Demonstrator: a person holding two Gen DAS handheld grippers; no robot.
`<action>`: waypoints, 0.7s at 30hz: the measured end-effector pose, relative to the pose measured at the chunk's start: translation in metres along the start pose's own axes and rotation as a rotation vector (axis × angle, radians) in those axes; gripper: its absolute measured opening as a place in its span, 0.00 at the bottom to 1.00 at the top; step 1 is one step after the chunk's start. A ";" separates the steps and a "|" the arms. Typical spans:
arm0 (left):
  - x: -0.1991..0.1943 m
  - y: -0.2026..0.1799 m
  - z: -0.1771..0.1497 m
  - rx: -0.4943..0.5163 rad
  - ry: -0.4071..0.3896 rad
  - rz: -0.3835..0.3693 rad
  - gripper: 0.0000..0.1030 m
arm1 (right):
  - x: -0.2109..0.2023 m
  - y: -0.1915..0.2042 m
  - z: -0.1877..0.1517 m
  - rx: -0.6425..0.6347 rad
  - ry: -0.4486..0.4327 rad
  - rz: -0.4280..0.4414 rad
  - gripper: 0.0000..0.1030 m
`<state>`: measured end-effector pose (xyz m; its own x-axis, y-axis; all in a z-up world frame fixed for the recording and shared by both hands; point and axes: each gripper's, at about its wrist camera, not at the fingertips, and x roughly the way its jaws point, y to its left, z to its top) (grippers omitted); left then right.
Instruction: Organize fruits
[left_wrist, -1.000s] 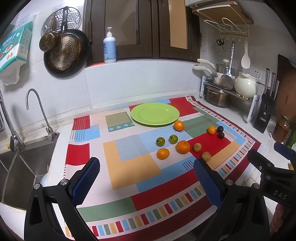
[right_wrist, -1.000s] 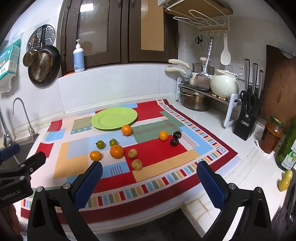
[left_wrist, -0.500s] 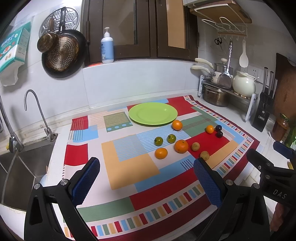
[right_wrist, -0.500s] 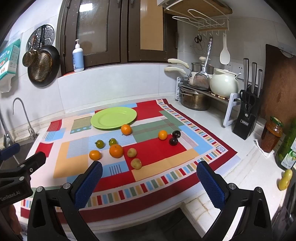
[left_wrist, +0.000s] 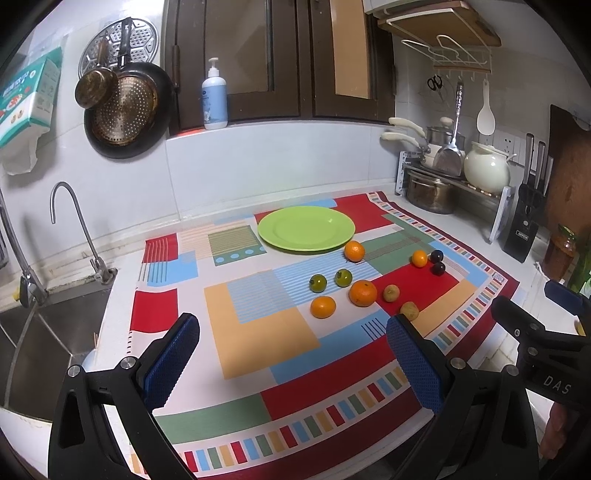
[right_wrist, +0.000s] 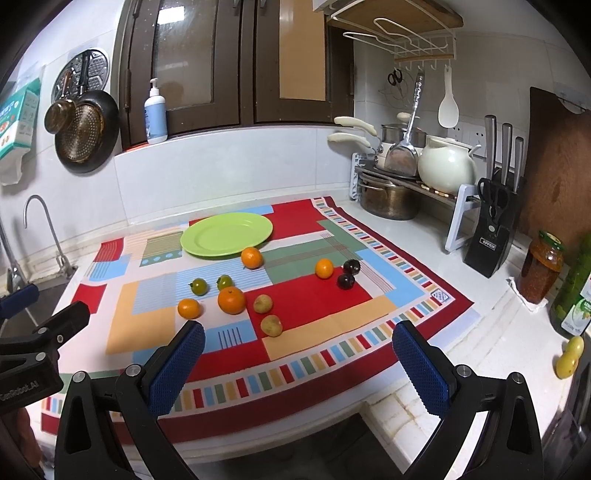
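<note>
Kitchen worktop (right_wrist: 476, 332) with a patchwork mat (left_wrist: 258, 332): the fruits (left_wrist: 362, 292) sit loose mid-mat, just off the green plate (left_wrist: 306, 229) toward the back edge. Nothing's shifted since a second ago; left gripper (left_wrist: 291, 363) and right gripper (right_wrist: 297, 365) still hover at the front edge, fingers spread wide, empty.

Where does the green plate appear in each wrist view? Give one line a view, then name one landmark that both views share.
Left wrist view: the green plate lies just right of centre, at the far end of the patterned cloth.
Right wrist view: the green plate lies left of centre, beyond the fruits.
Shared landmark: the orange beside the plate's near right rim.
</note>
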<state>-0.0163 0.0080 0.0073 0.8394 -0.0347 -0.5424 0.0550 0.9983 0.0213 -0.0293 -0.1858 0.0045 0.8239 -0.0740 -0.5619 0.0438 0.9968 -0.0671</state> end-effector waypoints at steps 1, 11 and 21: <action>0.000 0.000 0.000 0.000 0.001 0.000 1.00 | 0.000 0.000 0.000 -0.001 0.000 0.000 0.99; 0.005 0.008 0.000 0.003 0.013 -0.004 1.00 | 0.005 0.007 0.002 -0.006 0.007 0.006 0.99; 0.022 0.006 -0.001 0.015 0.028 -0.021 1.00 | 0.020 0.015 0.004 -0.020 0.038 0.006 0.99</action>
<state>0.0021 0.0137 -0.0055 0.8223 -0.0545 -0.5665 0.0813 0.9964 0.0221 -0.0099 -0.1726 -0.0049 0.8019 -0.0693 -0.5935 0.0274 0.9965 -0.0794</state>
